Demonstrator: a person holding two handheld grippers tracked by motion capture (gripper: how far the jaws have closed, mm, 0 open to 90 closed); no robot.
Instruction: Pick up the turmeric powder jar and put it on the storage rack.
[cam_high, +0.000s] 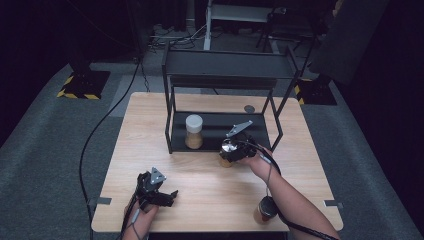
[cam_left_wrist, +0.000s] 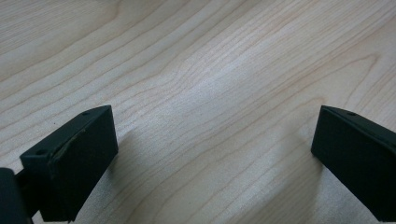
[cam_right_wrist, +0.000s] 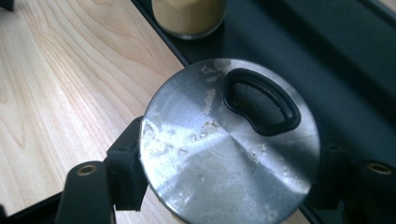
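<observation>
Our left gripper (cam_high: 170, 196) sits low at the near edge of the table (cam_high: 210, 185), jaws spread wide over bare wood. Just to the right, a dark-lidded jar (cam_high: 264, 210) stands near the table's front edge. Further out, our right gripper (cam_right_wrist: 229, 179) pinches the steel-lidded jar (cam_right_wrist: 231, 144) by its lid, right at the front lip of the black shelf (cam_high: 225, 75). Beyond it, on the shelf's lower tray, we see a white-capped jar (cam_high: 194, 131).

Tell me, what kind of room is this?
Probably a recording studio or lab, not a kitchen: a wooden table on grey carpet, black-and-yellow striped stand bases in a dark room, and cables trailing across the floor.
</observation>
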